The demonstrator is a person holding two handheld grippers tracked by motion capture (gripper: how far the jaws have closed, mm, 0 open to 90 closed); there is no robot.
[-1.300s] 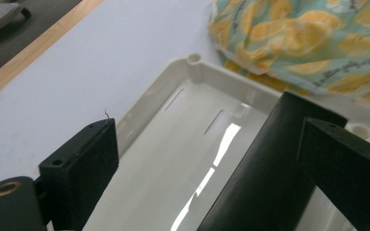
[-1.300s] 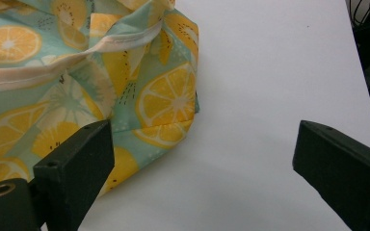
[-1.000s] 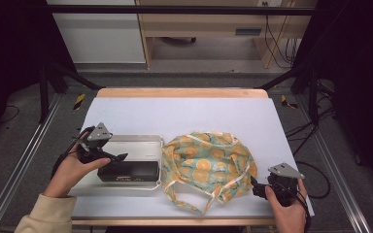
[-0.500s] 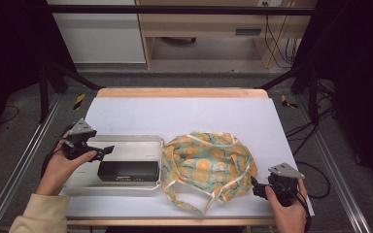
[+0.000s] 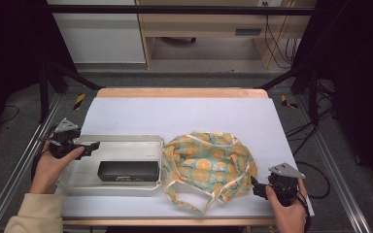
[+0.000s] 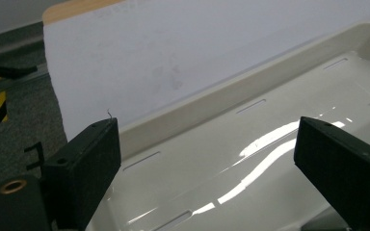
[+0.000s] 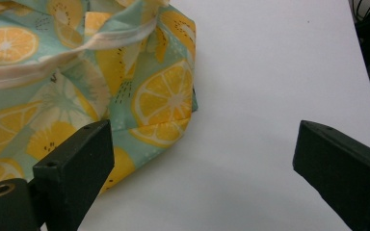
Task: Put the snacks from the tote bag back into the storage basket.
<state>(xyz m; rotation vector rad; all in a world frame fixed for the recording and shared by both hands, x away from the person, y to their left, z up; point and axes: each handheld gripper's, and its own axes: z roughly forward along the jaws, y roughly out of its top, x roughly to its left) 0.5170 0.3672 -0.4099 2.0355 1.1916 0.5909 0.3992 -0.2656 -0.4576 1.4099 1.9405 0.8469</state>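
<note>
Left gripper (image 5: pixel 85 146) withdrawn to tray (image 5: pixel 126 141) edge, fingers wide, right gripper (image 5: pixel 257 189) wide beside bag (image 5: pixel 206 162)

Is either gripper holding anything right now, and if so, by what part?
Nothing is held. The left gripper is open over the metal tray, and the right gripper is open beside the corner of the fruit-print cloth bag.

Shallow silvery tray (image 5: pixel 126 141) flat at the counter's left, black box (image 5: pixel 127 170) lying inside near its front edge; crumpled orange-print cloth bag (image 5: pixel 206 162) just right of it.
</note>
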